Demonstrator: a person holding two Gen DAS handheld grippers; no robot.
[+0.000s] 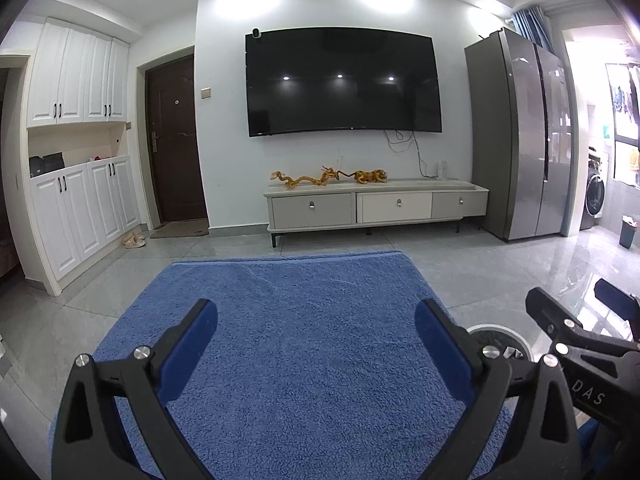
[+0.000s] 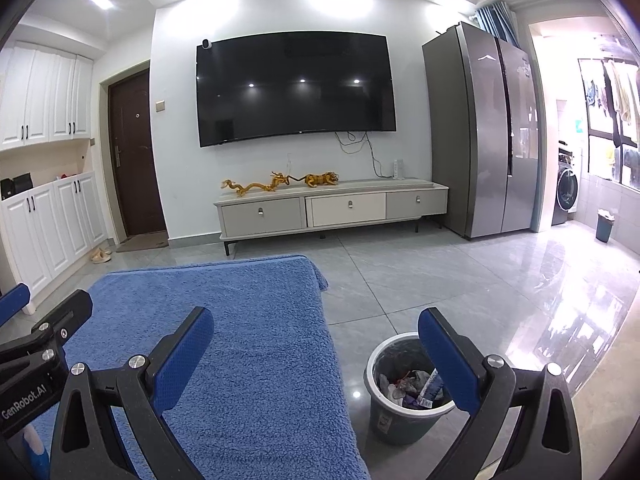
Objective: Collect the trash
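A grey trash bin [image 2: 404,416] with a white rim stands on the floor to the right of a blue-towel-covered surface [image 2: 248,344]. It holds several crumpled wrappers and papers [image 2: 412,386]. My right gripper [image 2: 316,330] is open and empty, above the towel's right edge and the bin. My left gripper [image 1: 316,322] is open and empty over the towel [image 1: 300,340]. The bin's rim [image 1: 496,330] peeks out behind the left gripper's right finger. The right gripper's body [image 1: 580,344] shows at the right of the left wrist view.
Ahead stand a low TV cabinet [image 2: 332,208] with golden figurines, a wall TV [image 2: 294,88] and a tall grey fridge [image 2: 480,132]. White cupboards [image 1: 80,208] and a brown door [image 1: 176,144] are at the left. A blue bin [image 2: 604,226] stands far right.
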